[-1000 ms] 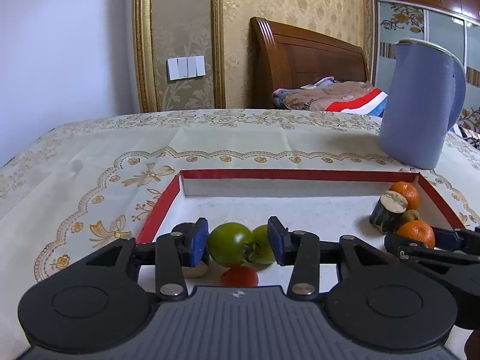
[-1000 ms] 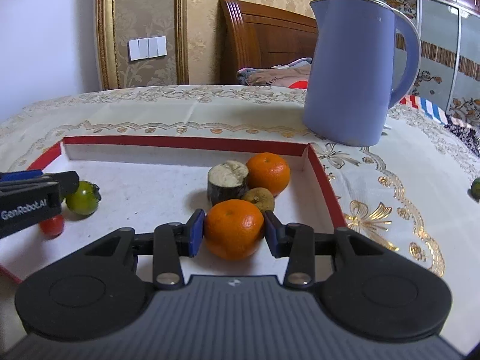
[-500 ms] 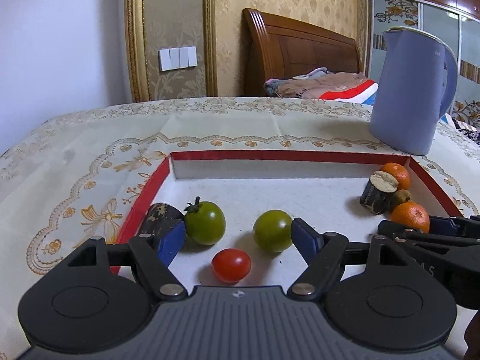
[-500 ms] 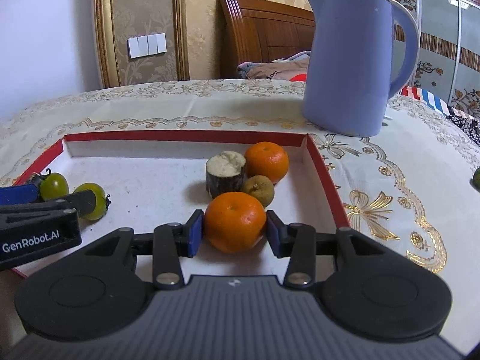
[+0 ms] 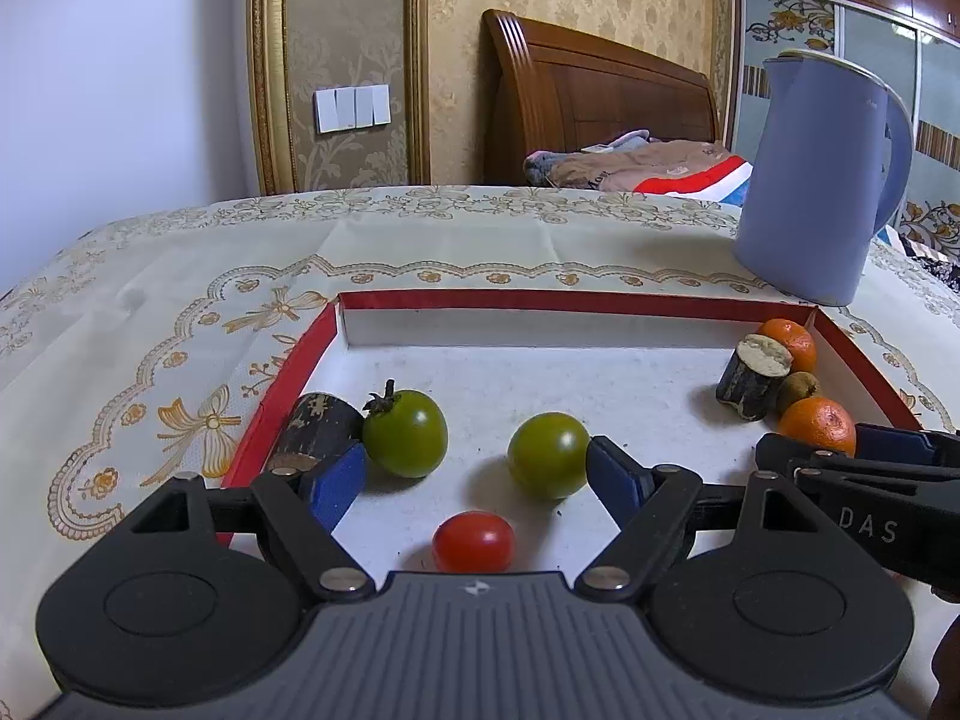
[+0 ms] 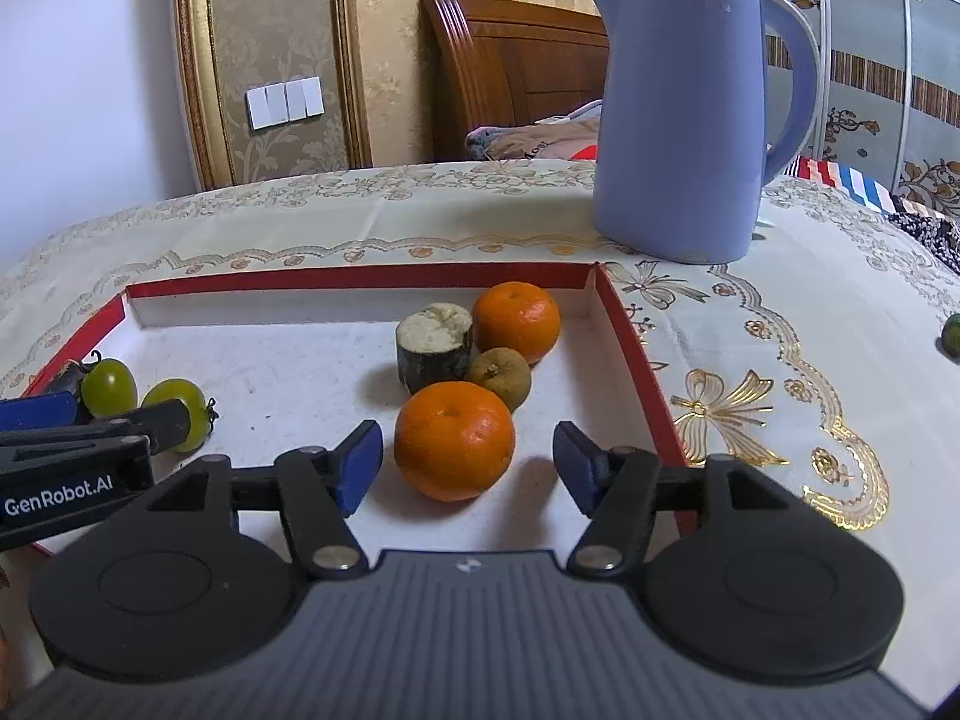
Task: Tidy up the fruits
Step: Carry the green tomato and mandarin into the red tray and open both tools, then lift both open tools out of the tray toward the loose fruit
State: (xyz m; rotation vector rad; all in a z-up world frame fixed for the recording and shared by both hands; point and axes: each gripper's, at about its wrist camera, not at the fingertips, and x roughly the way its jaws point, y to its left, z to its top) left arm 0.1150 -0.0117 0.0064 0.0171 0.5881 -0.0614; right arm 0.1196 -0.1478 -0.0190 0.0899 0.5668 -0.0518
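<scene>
**Fruit tray, contents as they lie**

- Tray (image 5: 282,378): shallow, red rim, white floor, on the desk (image 5: 180,276) with its cream and gold cloth.
- My left claw (image 5: 474,480): jaws opening, spread wide, gripping nothing. Between the blue pads sit the stemmed green tomato (image 5: 405,433), just beside the left pad, the plain green tomato (image 5: 548,455), touching or nearly touching the right pad, and nearer me the red tomato (image 5: 474,542).
- Dark stub (image 5: 315,429): lying on its side against the tray's left rim, behind my left pad.
- My right claw (image 6: 468,468): jaws opening, empty. The near orange (image 6: 455,440) rests on the tray floor between the pads, a gap showing on each side.
- Right-hand cluster behind it: cut stub (image 6: 434,348) standing upright, pale face up; far orange (image 6: 517,322) near the tray's back right corner; small brown fruit (image 6: 500,377) wedged among the three.
- Blue jug (image 6: 678,138): on the desk beyond the tray.
- One small green fruit (image 6: 951,334): out on the cloth, well apart, at the right edge of the right wrist view.
</scene>
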